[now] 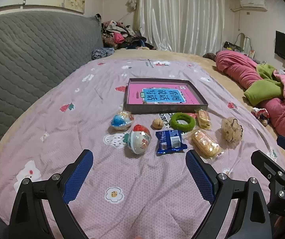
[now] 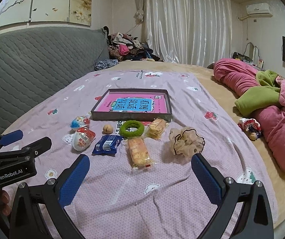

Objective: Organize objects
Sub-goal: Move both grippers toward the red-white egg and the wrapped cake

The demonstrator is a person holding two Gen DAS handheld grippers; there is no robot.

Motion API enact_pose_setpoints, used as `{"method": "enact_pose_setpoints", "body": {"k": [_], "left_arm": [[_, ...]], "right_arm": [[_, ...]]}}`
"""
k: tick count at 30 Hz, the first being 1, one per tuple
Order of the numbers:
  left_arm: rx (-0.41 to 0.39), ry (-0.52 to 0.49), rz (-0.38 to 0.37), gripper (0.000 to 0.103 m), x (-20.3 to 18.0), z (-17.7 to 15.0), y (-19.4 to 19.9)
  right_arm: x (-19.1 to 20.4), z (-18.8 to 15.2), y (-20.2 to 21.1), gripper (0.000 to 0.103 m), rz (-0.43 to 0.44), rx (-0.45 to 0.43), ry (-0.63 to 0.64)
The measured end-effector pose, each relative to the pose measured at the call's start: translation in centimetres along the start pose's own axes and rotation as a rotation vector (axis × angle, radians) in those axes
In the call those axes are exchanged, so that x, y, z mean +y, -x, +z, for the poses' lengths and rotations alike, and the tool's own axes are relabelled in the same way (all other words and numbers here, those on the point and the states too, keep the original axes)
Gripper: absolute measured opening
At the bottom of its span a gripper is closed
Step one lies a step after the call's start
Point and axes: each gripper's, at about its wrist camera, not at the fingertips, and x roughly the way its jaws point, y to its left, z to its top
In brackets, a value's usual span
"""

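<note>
Left gripper (image 1: 139,171) and right gripper (image 2: 140,176) spread wide, nothing grasped. Snacks, blue packet (image 1: 170,142), green ring (image 1: 180,121) all lie loose before the tray (image 1: 165,109); sorting not begun.

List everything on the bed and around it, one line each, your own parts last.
Tray: one, dark, mid-blanket, holding a pink and blue book.
Toy eggs: two, red, blue and clear, left of the row.
Walnut: one, tan, before the tray.
Green hair tie: one, beside the walnut.
Blue snack packet: one, near row.
Biscuit packs: two, yellow, centre-right.
Beige scrunchie: one, far right.
Blanket: one, lilac, patterned, under everything.
Quilt: pink and green, bunched at right.
Small doll: one, beside the quilt.
Left tongs: open, empty.
Right tongs: open, empty.
</note>
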Motion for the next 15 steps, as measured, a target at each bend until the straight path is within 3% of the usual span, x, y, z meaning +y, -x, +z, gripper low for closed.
{"method": "enact_pose_setpoints", "body": {"k": [15], "left_arm": [[-0.054,-0.040,-0.061,0.095,-0.2,2.9,2.1]], "right_arm": [[-0.6,1.7,1.0,0.103,0.039,-0.048,-0.011]]}}
